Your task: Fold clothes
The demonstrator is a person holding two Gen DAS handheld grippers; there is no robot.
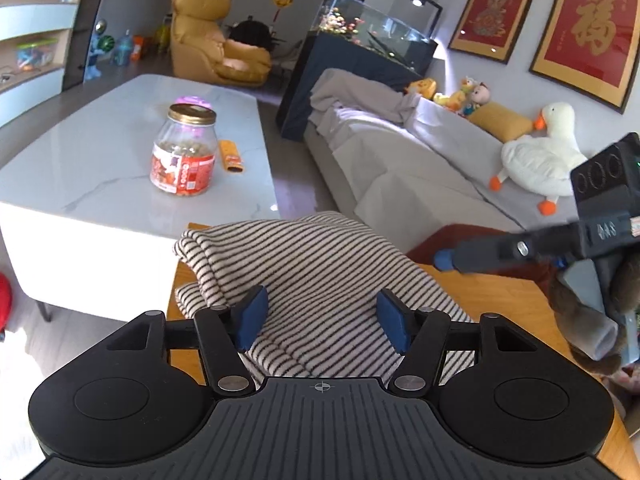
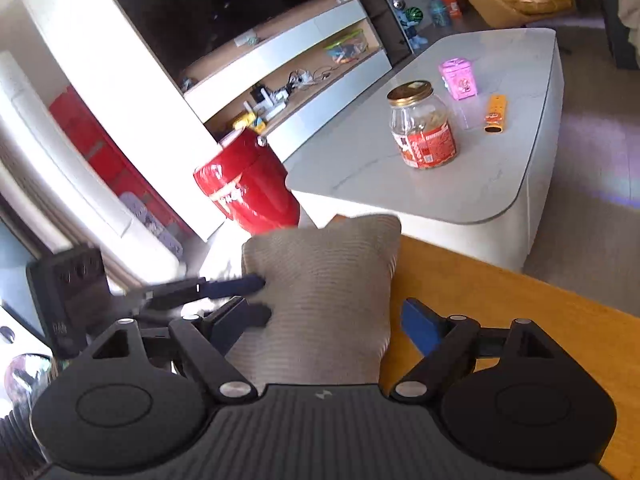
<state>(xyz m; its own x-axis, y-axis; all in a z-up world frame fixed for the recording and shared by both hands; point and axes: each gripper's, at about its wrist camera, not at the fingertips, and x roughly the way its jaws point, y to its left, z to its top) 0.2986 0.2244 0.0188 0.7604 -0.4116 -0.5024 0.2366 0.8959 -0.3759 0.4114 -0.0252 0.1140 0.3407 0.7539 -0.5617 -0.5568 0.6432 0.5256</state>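
Note:
A black-and-white striped garment (image 1: 328, 264) lies folded in a thick bundle on the wooden table (image 1: 500, 300). In the left wrist view my left gripper (image 1: 323, 320) hovers over the bundle's near part, open, with its blue pads apart and nothing pinched. One finger (image 1: 480, 254) of the right gripper reaches in from the right, beside the cloth. In the blurred right wrist view the garment (image 2: 320, 292) sits between the spread fingers of my right gripper (image 2: 332, 324), which is open, its right pad off the cloth. The left gripper's finger (image 2: 240, 284) touches the cloth's left edge.
A white marble coffee table (image 1: 100, 168) stands just beyond the wooden table, with a glass jar (image 1: 184, 152), an orange packet (image 1: 231, 156) and a pink box (image 2: 459, 80). A red drum-shaped object (image 2: 248, 184) is at the left, and a grey sofa (image 1: 400, 152) with a goose plush (image 1: 540, 156) at the right.

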